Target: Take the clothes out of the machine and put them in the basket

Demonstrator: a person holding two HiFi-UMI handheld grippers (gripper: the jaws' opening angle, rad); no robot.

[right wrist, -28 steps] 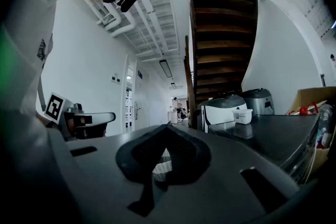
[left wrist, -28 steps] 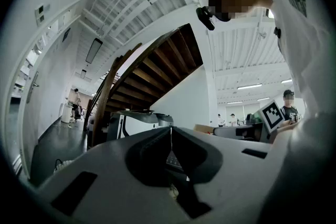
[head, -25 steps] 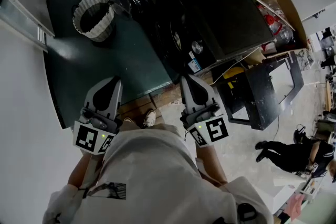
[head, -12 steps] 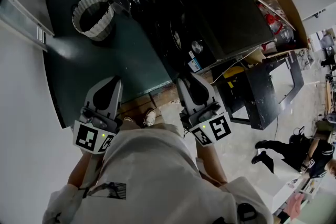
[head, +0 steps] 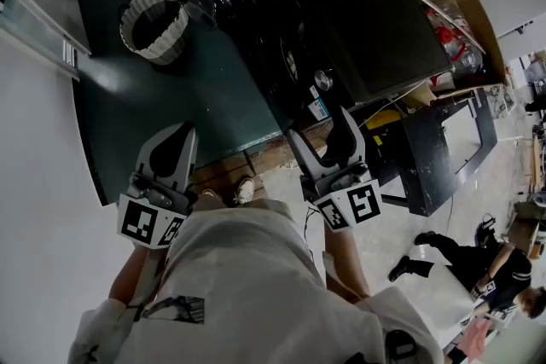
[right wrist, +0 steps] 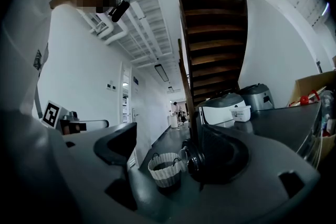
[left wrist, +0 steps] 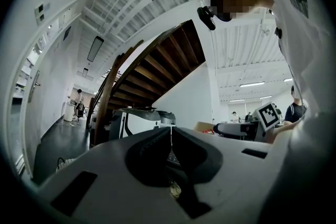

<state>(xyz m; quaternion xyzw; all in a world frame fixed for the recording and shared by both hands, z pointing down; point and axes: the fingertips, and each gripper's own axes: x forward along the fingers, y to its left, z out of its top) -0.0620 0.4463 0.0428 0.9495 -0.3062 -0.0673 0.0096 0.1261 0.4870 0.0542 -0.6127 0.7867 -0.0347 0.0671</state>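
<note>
My right gripper (head: 321,130), lower centre, is opening its empty jaws, my left gripper (head: 182,136) is closed on nothing; I should aim level into the machine (head: 367,30) beside the upper-left basket (head: 159,49).

In the head view the machine (head: 367,30) is so dark that its front and the drum behind the open door (head: 212,0) cannot be made out. The inside of the basket (head: 162,49) lies in shadow, so what it holds cannot be told. The person's own torso (head: 247,286) hides the legs, all but 1 shoe (head: 244,190), and both the bystander (head: 482,273) near the right edge and the figure (right wrist: 175,108) down the corridor in the right gripper view are too small to describe.
</note>
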